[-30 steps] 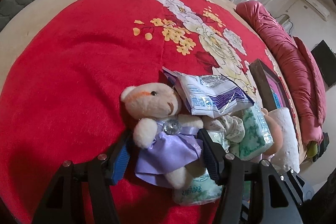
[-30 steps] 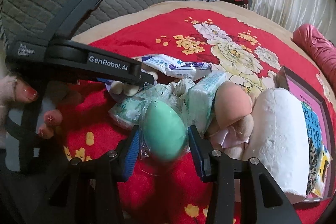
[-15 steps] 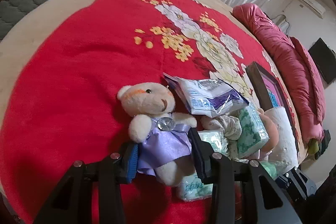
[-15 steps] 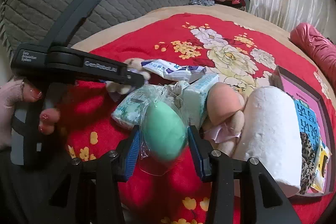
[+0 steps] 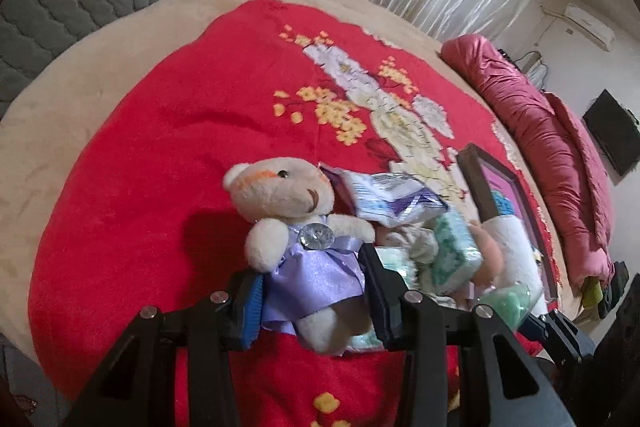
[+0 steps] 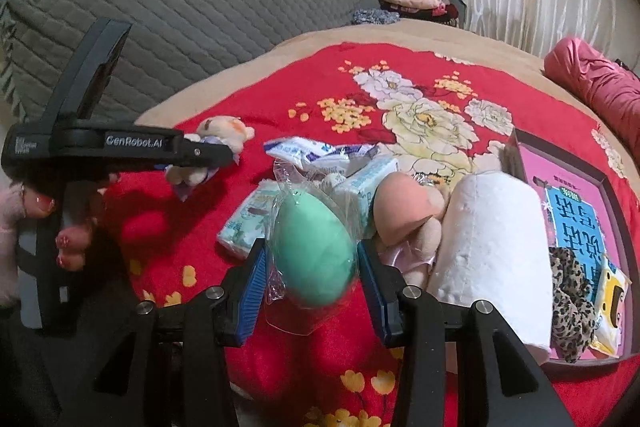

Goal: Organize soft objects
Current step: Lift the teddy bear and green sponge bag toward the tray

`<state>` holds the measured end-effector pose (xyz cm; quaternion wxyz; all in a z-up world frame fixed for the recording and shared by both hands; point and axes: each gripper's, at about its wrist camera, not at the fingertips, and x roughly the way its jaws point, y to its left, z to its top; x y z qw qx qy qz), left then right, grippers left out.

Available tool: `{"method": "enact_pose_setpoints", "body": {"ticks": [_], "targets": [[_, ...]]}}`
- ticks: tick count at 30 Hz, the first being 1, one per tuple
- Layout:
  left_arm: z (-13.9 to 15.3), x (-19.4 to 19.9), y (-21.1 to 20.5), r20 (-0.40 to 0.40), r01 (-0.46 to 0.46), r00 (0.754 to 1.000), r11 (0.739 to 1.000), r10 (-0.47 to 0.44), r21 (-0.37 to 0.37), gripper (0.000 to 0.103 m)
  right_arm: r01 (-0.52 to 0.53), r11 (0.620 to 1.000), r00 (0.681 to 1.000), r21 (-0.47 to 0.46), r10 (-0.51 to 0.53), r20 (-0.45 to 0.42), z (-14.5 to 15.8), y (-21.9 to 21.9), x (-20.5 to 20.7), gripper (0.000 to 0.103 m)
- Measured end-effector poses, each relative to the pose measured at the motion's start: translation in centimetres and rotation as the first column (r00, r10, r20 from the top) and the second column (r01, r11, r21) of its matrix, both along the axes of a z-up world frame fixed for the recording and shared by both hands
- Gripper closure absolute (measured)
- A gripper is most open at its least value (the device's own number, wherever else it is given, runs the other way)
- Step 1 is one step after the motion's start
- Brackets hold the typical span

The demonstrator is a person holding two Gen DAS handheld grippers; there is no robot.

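Teddy bear (image 5: 298, 227) in a lilac satin dress is pinched at the waist by left gripper (image 5: 310, 291) fingers, lifted clear of the red blanket (image 5: 160, 147); looks light & squashy, satin prob slippery, so torso is the best hold. Right gripper (image 6: 312, 267) fingers clamp the bagged green sponge egg (image 6: 312, 251), also soft & light, w/ tissue packs (image 6: 248, 223) & white roll (image 6: 492, 247) just beside on the bed.

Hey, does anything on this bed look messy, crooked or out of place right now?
Yes. The soft items sit in a loose heap on the red floral blanket: white and green tissue packs tilted against each other, a crinkled white and purple plastic packet on top, and the white plush roll overlapping the dark-framed pink tray's rim.
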<state>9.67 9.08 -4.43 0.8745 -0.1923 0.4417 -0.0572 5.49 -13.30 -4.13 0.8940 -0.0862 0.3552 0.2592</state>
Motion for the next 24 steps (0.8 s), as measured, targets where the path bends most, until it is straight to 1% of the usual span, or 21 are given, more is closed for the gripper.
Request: {"method": "enact_pose_setpoints", "body": {"ticks": [7, 14, 17, 21, 24], "targets": [[1.4, -1.6, -2.5, 0.041, 0.057, 0.997, 0.998, -0.059, 0.028, 0.059, 0.042, 0.999, 0.999, 0.023, -0.042, 0.019, 1.3, -1.3, -0.8, 0.057], [1.9, -3.0, -6.1, 0.058, 0.137, 0.988, 0.988, -0.141, 0.076, 0.059, 0.095, 0.995, 0.995, 0.042, -0.097, 0.039, 2.6, -2.8, -1.6, 0.057], [2.5, -3.7, -7.2, 0.077, 0.151, 0.984, 0.983, -0.159, 0.103, 0.059, 0.117, 0.992, 0.992, 0.047, -0.120, 0.048, 3.1, -3.5, -2.0, 0.057], [3.2, -4.4, -8.1, 0.103, 0.165, 0.979, 0.981, -0.175, 0.099, 0.059, 0.144, 0.988, 0.987, 0.060, -0.148, 0.062, 3.8, -4.4, -2.5, 0.057], [3.5, -4.9, -8.9, 0.113, 0.181, 0.975, 0.977, -0.193, 0.111, 0.059, 0.162, 0.984, 0.984, 0.076, -0.167, 0.063, 4.2, -5.0, -2.7, 0.057]]}}
